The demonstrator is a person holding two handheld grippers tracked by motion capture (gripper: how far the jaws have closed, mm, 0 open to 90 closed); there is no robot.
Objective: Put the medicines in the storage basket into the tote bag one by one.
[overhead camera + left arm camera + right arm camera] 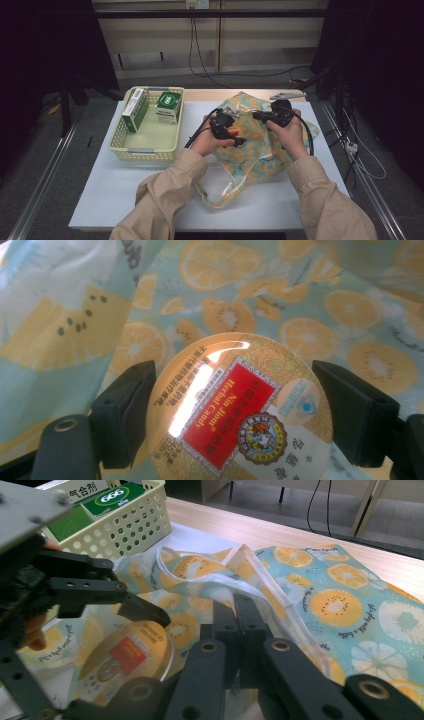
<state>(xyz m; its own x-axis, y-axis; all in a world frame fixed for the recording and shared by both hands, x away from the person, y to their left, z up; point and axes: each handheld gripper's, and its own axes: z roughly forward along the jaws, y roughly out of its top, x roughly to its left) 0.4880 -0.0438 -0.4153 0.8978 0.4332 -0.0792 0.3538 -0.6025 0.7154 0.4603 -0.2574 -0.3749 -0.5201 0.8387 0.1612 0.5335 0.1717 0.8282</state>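
Both tongs work over a fruit-print cloth bag (260,145) spread on the white table (125,190). Left tongs (235,410) are clamped on a round candy tin (240,415), one jaw on each side of its rim, with the bag's cloth just behind it. Right tongs (240,625) have their jaws pressed together on the bag's white-edged hem (270,587), lifting it beside the tin; in the right gripper view the left tongs (145,612) hold the tin (125,660) at the bag's opening, just left of the right tongs. Well to the left of the left tongs sits a pale yellow basket (145,147) holding two green-and-white boxes (168,107).
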